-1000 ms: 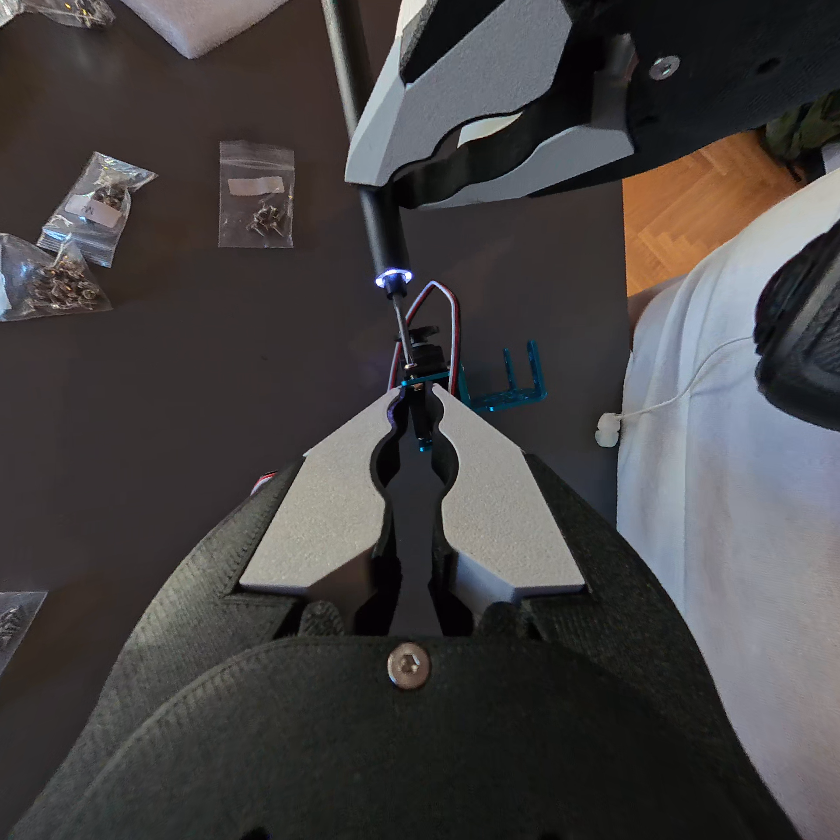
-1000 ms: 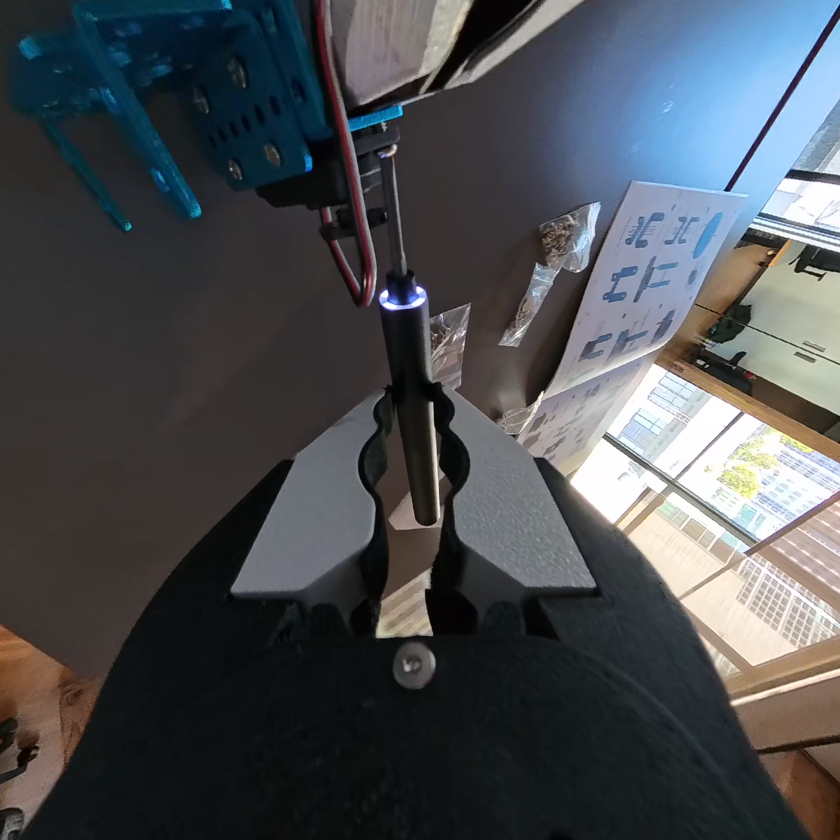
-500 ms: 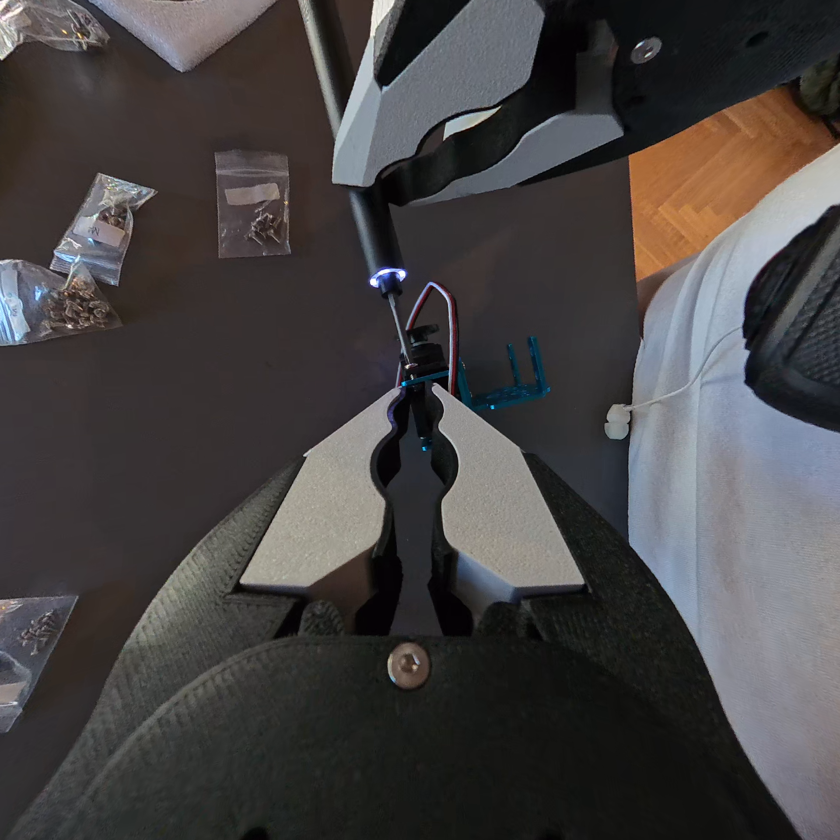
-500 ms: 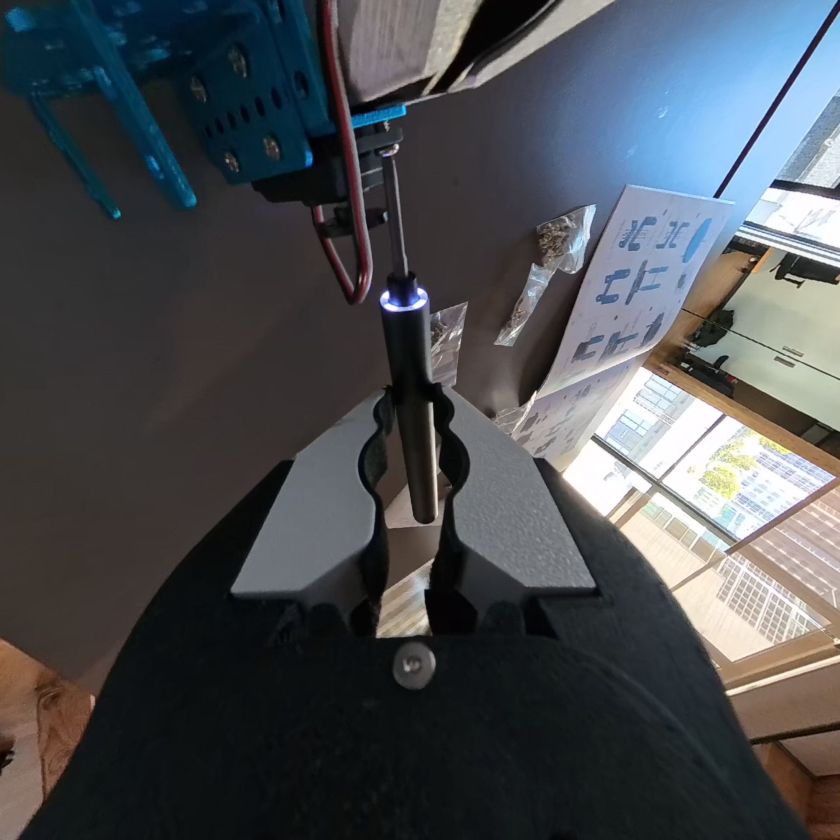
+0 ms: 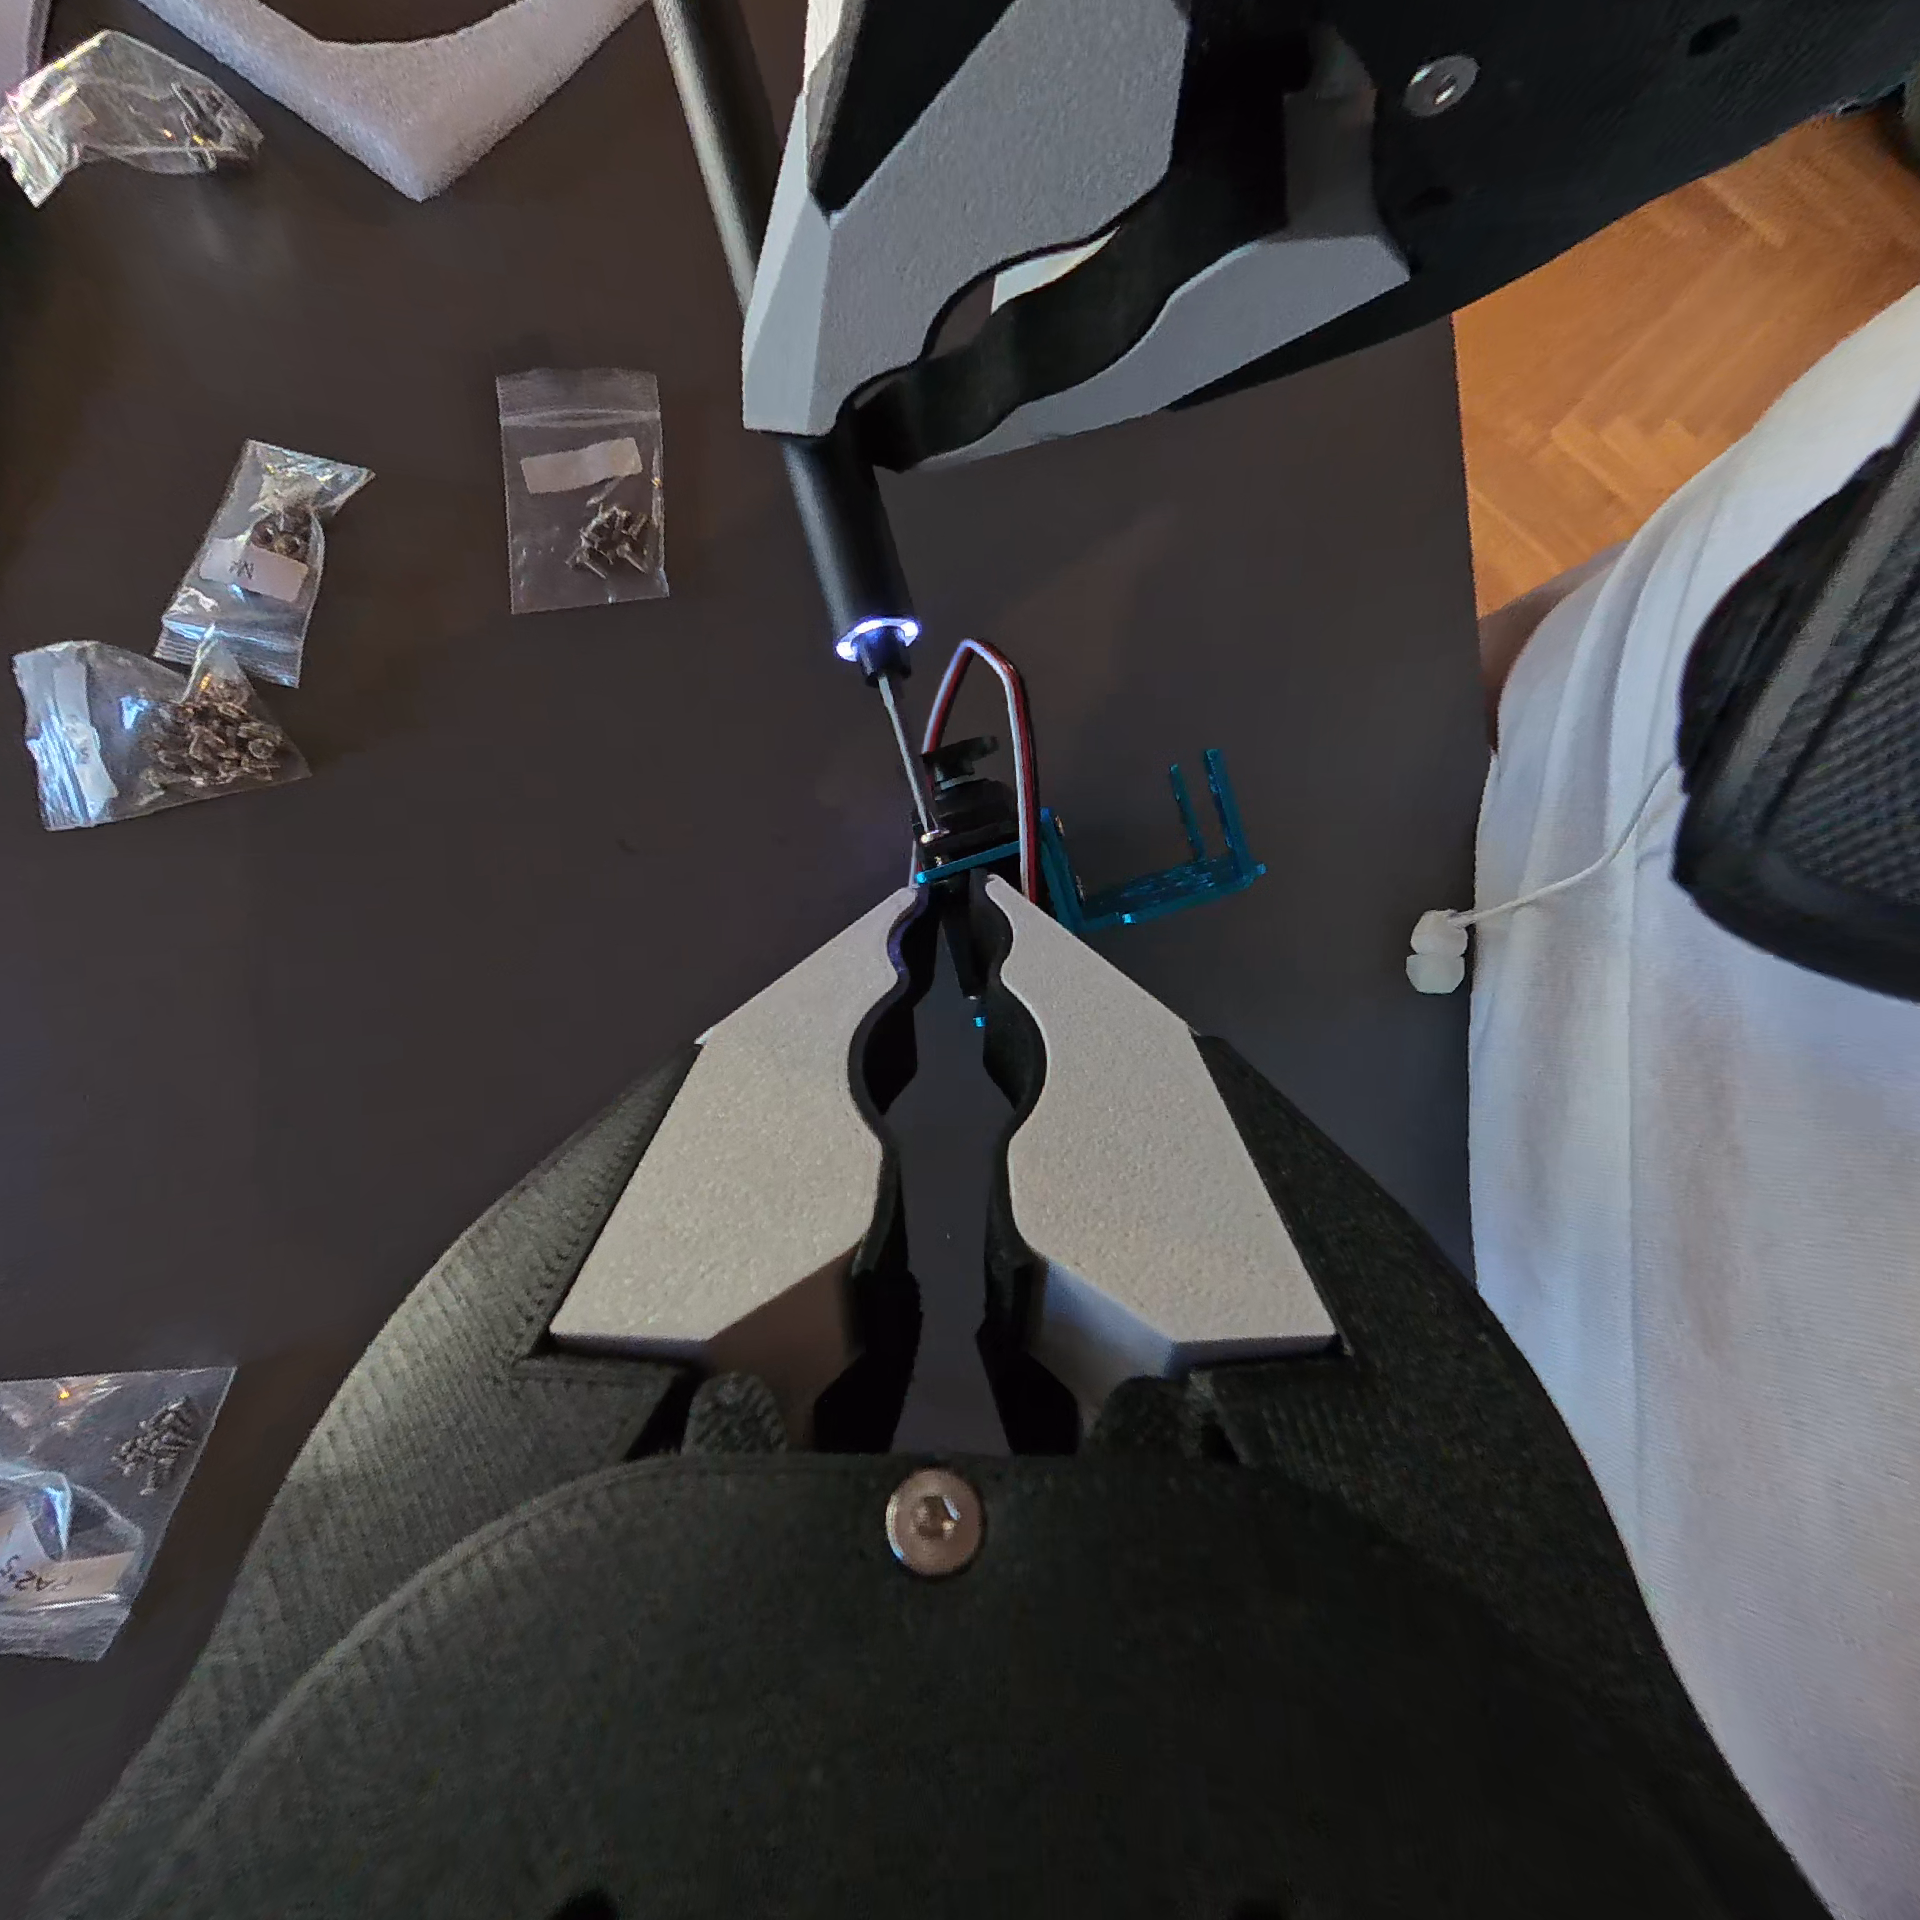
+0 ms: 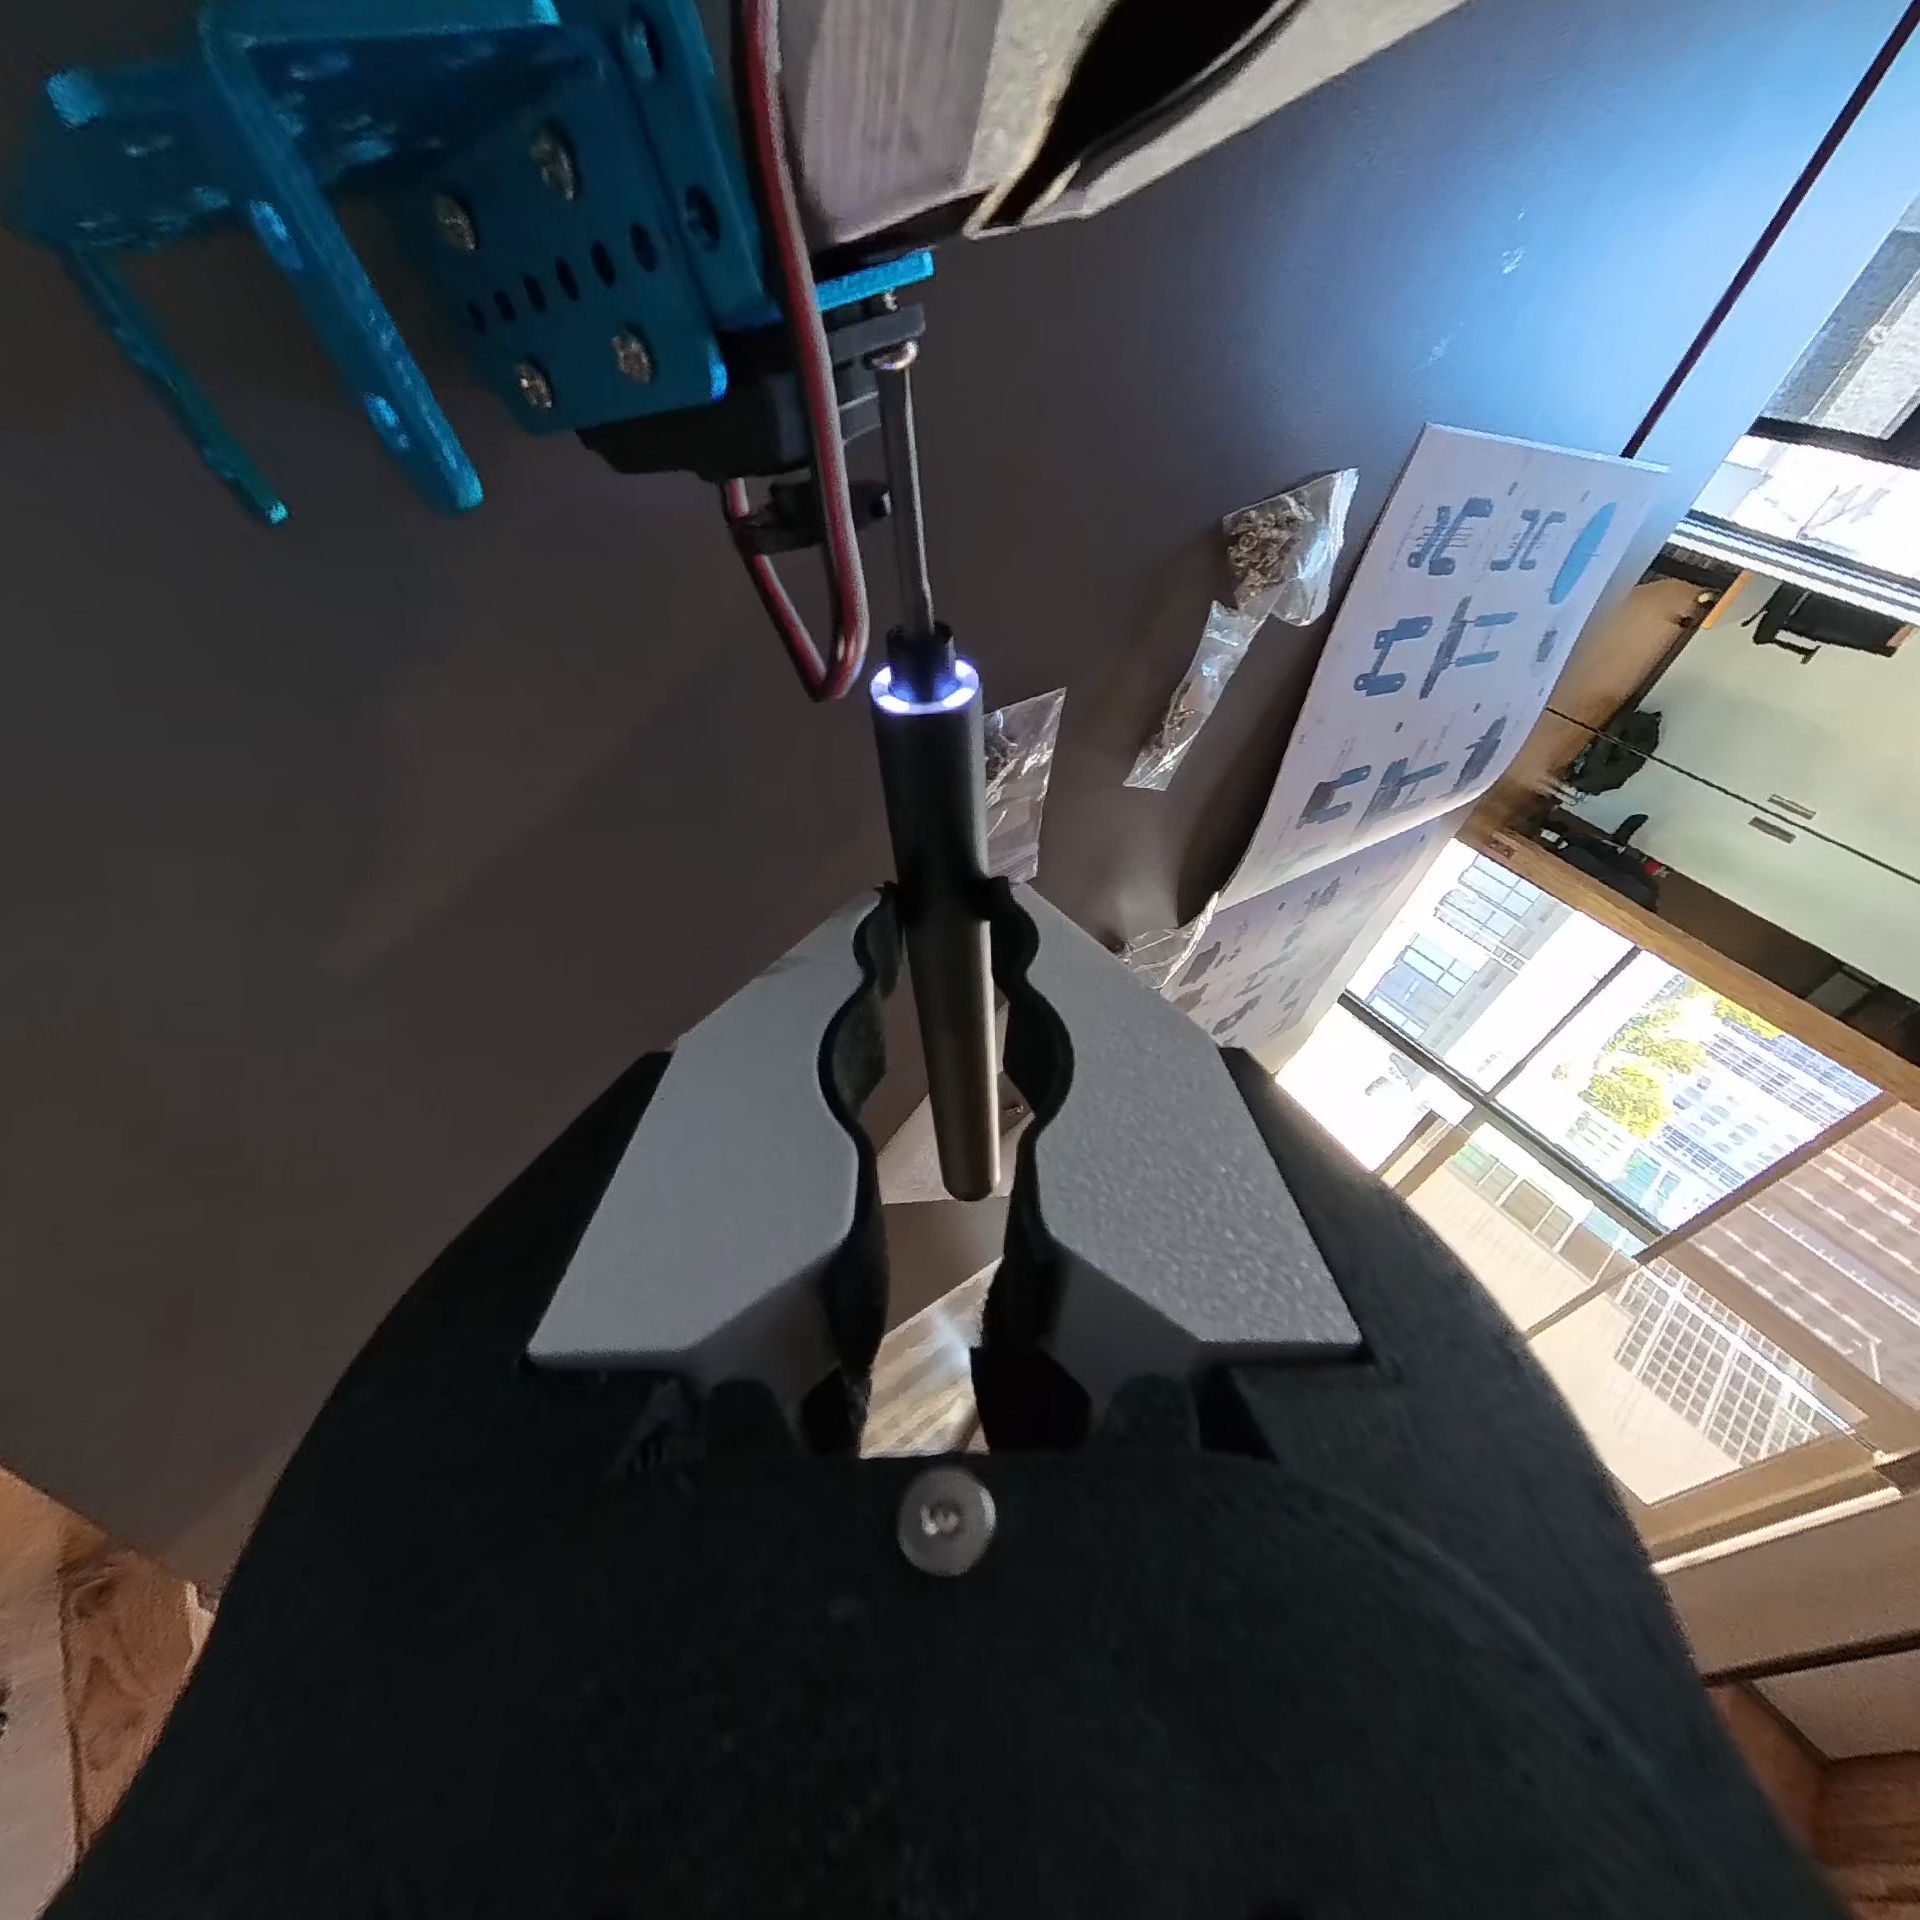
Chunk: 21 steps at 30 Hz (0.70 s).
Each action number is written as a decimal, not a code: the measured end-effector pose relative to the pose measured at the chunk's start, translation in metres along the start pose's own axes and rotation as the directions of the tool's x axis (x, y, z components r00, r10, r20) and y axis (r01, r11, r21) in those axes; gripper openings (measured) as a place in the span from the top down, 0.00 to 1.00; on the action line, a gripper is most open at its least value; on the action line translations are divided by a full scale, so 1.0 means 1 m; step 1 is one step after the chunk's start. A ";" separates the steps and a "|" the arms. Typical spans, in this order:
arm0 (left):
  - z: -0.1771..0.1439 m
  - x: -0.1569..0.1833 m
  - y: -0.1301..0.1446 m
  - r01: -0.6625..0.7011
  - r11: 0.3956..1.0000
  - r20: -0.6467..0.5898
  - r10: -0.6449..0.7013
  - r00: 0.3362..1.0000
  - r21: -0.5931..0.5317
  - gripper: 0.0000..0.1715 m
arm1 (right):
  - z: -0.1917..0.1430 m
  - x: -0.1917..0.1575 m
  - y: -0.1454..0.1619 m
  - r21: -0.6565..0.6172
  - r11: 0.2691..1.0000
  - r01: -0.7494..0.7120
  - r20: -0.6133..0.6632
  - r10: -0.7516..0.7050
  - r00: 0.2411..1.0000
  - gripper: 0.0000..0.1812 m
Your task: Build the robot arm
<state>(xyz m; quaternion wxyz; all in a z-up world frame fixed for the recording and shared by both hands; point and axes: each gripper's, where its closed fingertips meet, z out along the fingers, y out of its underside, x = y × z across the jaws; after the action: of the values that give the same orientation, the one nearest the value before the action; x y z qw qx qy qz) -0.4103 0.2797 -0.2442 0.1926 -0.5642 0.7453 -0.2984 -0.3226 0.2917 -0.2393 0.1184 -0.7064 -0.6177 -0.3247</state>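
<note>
My left gripper (image 5: 951,899) is shut on a small assembly: a blue metal bracket (image 5: 1153,868) with a black servo (image 5: 971,795) and a red and white wire loop (image 5: 977,675). I hold it above the dark table (image 5: 468,987). My right gripper (image 6: 940,899) is shut on a black electric screwdriver (image 6: 935,831) whose front ring is lit. Its thin bit (image 6: 902,488) rests on a screw (image 6: 894,358) in the servo flange beside the blue bracket (image 6: 582,239). The screwdriver also shows in the left wrist view (image 5: 847,540), coming down from above.
Several clear bags of screws (image 5: 582,499) lie on the table at the left, with white foam (image 5: 416,73) beyond. A person's white shirt (image 5: 1662,1195) is at the right, past the table edge, over wooden floor (image 5: 1662,343). A printed sheet (image 6: 1455,665) and more bags (image 6: 1278,540) lie further along the table. The grippers' ends are close to 9 centimeters from one another.
Both grippers keep their hold and the bit stays on the screw. The left view has shifted slightly, so the bags sit lower in the frame and more of the lower left bag shows.
</note>
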 end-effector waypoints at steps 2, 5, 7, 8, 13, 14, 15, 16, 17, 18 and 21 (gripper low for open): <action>0.000 0.000 0.000 -0.011 1.000 0.005 0.011 1.000 -0.002 0.97 | 0.000 -0.001 0.000 0.000 1.000 0.008 0.000 -0.008 1.000 0.91; 0.000 0.000 0.000 -0.009 1.000 0.003 0.009 1.000 -0.007 0.97 | 0.000 -0.001 0.000 0.002 1.000 0.014 -0.002 -0.014 1.000 0.91; 0.000 0.002 0.000 -0.001 1.000 -0.012 0.001 1.000 -0.006 0.97 | -0.001 0.000 0.000 0.004 1.000 0.018 -0.006 -0.018 1.000 0.91; 0.000 0.001 0.000 0.000 1.000 -0.010 0.000 1.000 -0.006 0.97 | -0.001 -0.002 0.000 0.001 1.000 0.014 0.003 -0.014 1.000 0.91; 0.009 -0.004 0.014 -0.060 0.994 0.054 0.065 0.996 -0.087 1.00 | 0.001 -0.004 -0.003 0.014 1.000 0.008 0.014 -0.008 1.000 0.91; 0.011 -0.003 0.016 -0.064 0.993 0.055 0.069 0.996 -0.100 1.00 | 0.001 -0.004 -0.004 0.020 1.000 0.008 0.011 -0.008 1.000 0.91; 0.011 -0.004 0.015 -0.055 0.994 0.063 0.060 0.996 -0.091 1.00 | 0.002 -0.004 -0.003 0.013 1.000 0.007 0.014 -0.008 1.000 0.91; 0.011 -0.006 0.013 -0.042 0.997 0.067 0.046 0.997 -0.069 1.00 | 0.003 -0.005 0.000 0.003 1.000 0.002 0.026 -0.002 1.000 0.91; 0.009 -0.007 0.011 -0.025 0.999 0.067 0.028 0.997 -0.048 1.00 | 0.005 -0.006 0.001 0.002 1.000 -0.003 0.034 0.003 0.999 0.91; 0.008 -0.009 0.009 -0.003 1.000 0.067 0.005 0.998 -0.027 1.00 | 0.007 -0.007 0.001 0.003 1.000 -0.006 0.040 0.006 0.999 0.91; 0.004 -0.016 0.008 0.062 0.998 0.058 -0.063 0.996 0.019 1.00 | 0.011 -0.008 0.001 0.016 1.000 -0.022 0.049 0.021 0.999 0.91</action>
<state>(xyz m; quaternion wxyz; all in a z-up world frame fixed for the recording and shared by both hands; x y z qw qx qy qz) -0.4091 0.2955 -0.2533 0.2097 -0.5941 0.7188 -0.2939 -0.3182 0.2911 -0.2520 0.1126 -0.7196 -0.6155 -0.3011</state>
